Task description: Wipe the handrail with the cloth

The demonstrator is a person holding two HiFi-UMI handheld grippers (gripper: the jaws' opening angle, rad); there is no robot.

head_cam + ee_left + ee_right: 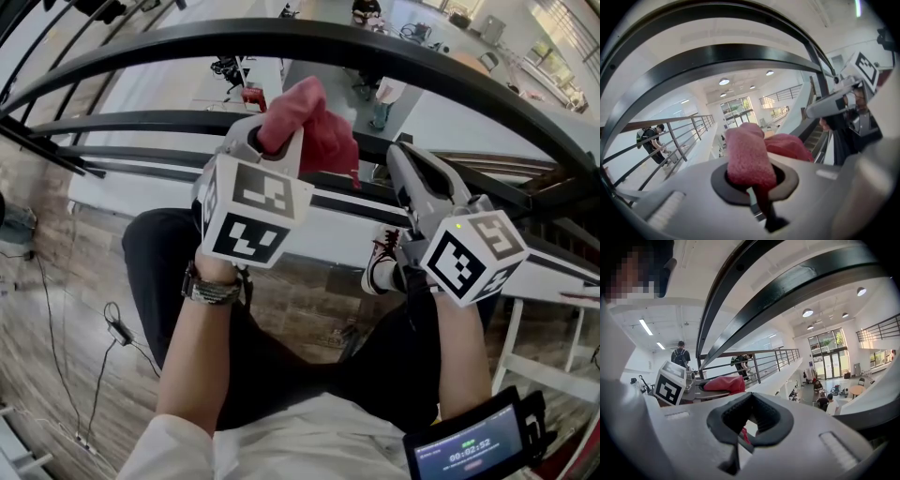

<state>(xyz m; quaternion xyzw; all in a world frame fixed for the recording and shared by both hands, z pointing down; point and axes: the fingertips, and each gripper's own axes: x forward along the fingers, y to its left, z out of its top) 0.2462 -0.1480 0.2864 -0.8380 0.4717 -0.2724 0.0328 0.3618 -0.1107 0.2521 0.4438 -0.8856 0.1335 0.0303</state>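
Cloth, fuzzy pink-red, bunches in left claw near curved glossy handrail.

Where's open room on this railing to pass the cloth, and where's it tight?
Free: the top handrail is bare along its visible length, and the gap between it and the lower rail is open left of the left tool. Crowded: the middle, where the cloth and right tool sit close together.
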